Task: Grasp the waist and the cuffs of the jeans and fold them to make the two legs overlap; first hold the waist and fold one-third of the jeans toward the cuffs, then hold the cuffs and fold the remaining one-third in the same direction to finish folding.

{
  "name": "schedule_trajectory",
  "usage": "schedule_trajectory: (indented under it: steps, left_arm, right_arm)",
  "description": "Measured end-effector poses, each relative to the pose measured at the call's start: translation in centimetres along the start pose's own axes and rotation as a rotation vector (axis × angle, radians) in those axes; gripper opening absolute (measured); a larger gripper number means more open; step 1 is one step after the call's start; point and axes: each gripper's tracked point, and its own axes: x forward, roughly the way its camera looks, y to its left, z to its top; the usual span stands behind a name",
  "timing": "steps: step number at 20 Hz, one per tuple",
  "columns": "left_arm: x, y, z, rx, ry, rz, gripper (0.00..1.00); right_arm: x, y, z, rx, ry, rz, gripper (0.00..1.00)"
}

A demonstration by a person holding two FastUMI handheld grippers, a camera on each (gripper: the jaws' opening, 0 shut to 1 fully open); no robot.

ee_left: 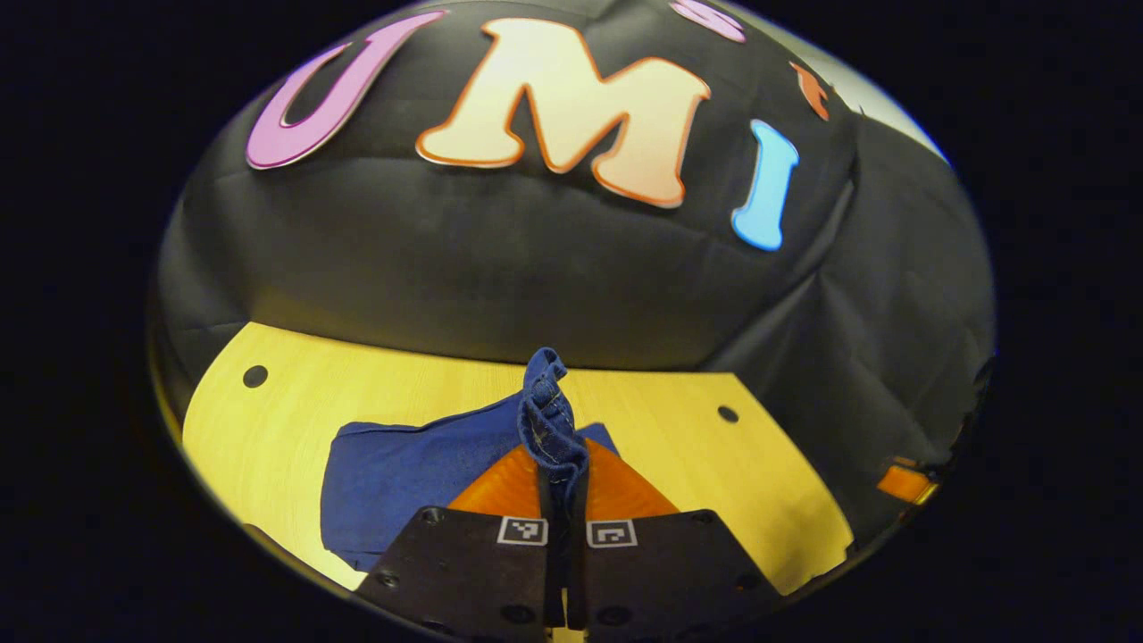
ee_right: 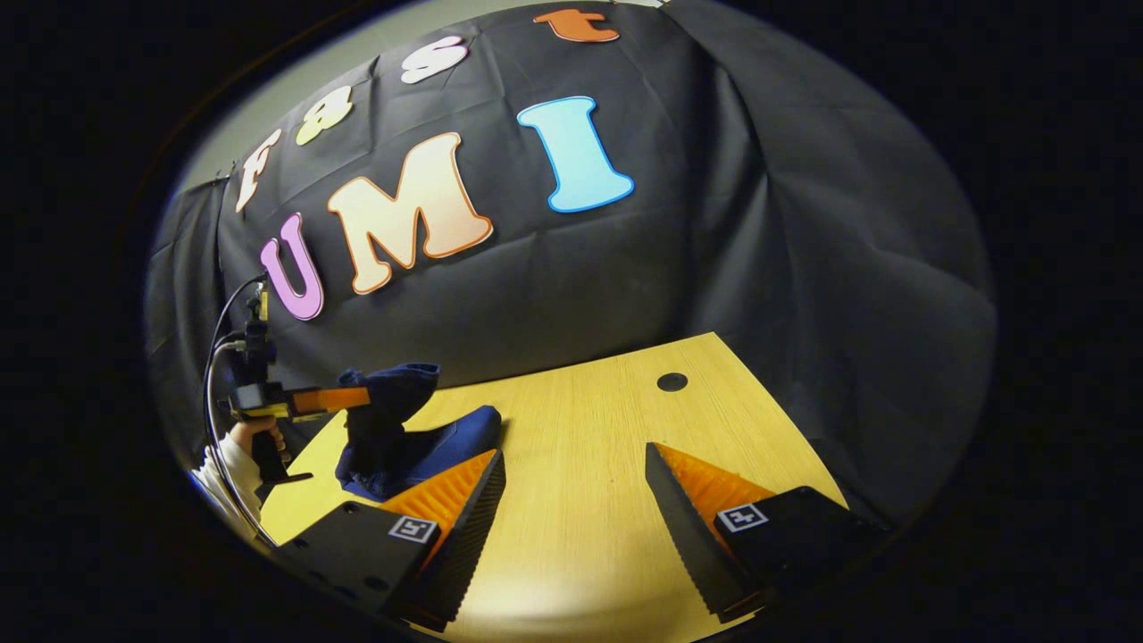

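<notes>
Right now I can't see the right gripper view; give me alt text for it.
The right gripper is open above the bare wooden table, holding nothing. Farther off to its left, the left gripper, held by a hand, lifts a bunch of the blue jeans, whose remainder lies on the table.

You have one jeans (ee_left: 402,473), one table (ee_right: 580,464) with two holes (ee_left: 254,376) in left gripper view, two grippers, left (ee_left: 564,464) and right (ee_right: 576,478), one hand (ee_right: 254,433).

text: none readable | tongs (ee_right: 573,473): coded square tags, no words
</notes>
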Motion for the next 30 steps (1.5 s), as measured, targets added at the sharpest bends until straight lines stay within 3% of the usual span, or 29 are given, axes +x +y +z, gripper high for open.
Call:
schedule_trajectory:
  steps: [5, 6, 7, 9, 11, 12, 13, 16, 23, 30]
  left_arm:
    - [1.0, -2.4, -7.1, 0.216, 0.086, 0.054, 0.02]
    - [1.3, -2.7, -7.8, 0.242, 0.086, 0.070, 0.06]
    - [1.4, -3.4, -8.4, 0.245, 0.088, 0.062, 0.07]
    - [1.2, -5.7, -9.6, 0.230, 0.098, 0.017, 0.44]
    - [-0.4, -6.9, -9.3, 0.209, 0.070, -0.005, 0.81]
    - [-1.1, -7.2, -9.2, 0.207, 0.052, -0.012, 1.00]
    - [-2.5, -7.4, -8.8, 0.206, 0.035, -0.018, 1.00]
    - [-7.6, -7.2, -8.1, 0.174, -0.001, -0.047, 0.98]
    - [-18.7, -0.2, -6.8, 0.149, -0.059, 0.085, 0.98]
    - [-22.7, 4.8, -7.1, 0.070, -0.098, 0.175, 0.95]
  right_arm:
    - [0.5, 0.5, -1.2, -0.009, 0.037, 0.037, 0.93]
    - [0.6, 1.0, -1.3, -0.009, 0.046, 0.051, 0.98]
    - [0.7, 1.4, -1.4, -0.010, 0.054, 0.064, 0.93]
    - [0.8, 2.2, -1.8, -0.020, 0.062, 0.084, 0.98]
    - [0.7, 3.0, -2.3, -0.035, 0.078, 0.096, 0.98]
    - [0.5, 3.5, -2.5, -0.037, 0.084, 0.103, 0.93]
    - [0.2, 4.4, -2.5, -0.031, 0.085, 0.114, 0.98]
    - [-0.7, 7.6, -2.5, -0.029, 0.073, 0.143, 0.98]
    - [-3.1, 15.3, -3.1, -0.016, 0.041, 0.175, 0.97]
    - [-4.9, 18.5, -3.5, -0.039, 0.006, 0.158, 0.98]
